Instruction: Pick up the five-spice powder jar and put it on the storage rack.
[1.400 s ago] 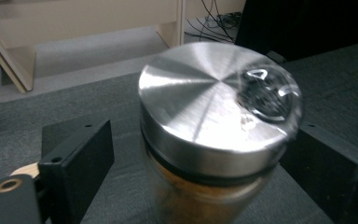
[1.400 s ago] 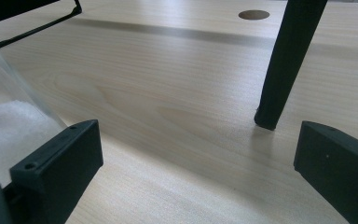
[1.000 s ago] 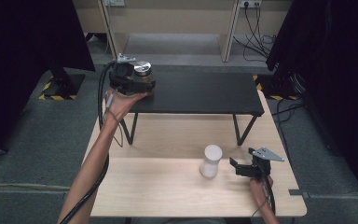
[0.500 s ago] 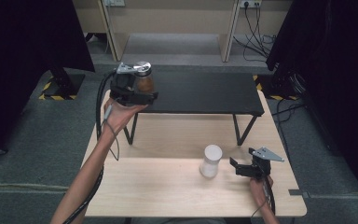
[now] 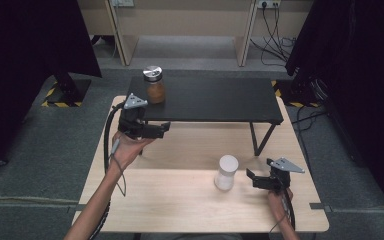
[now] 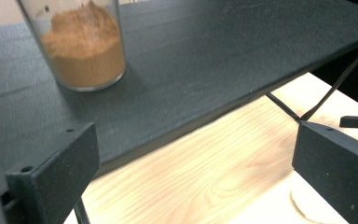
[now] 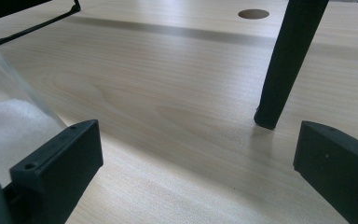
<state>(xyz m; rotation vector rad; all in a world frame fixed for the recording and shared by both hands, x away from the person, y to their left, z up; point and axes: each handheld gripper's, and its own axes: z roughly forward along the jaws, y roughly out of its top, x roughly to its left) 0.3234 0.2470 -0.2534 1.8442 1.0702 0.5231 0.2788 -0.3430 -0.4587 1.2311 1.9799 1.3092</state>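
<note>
The table [image 5: 180, 210] is of light wood and stands on a grey carpet floor [image 5: 35, 165]. On its far part stands a low black shelf [image 5: 215, 100] with thin black legs [image 5: 260, 140]. Dark curtains [image 5: 25, 50] hang at both sides of the room. Behind is a beige wall [image 5: 190, 20] with sockets and black cables [image 5: 275, 22]. Yellow-black hazard tape [image 5: 47, 100] marks the floor near the curtain stands.

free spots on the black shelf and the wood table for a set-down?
Black shelf: bare right of the brown-powder jar. Wood table: bare front-left, between the left forearm and the white jar. Crowded between the white jar and the right gripper.
</note>
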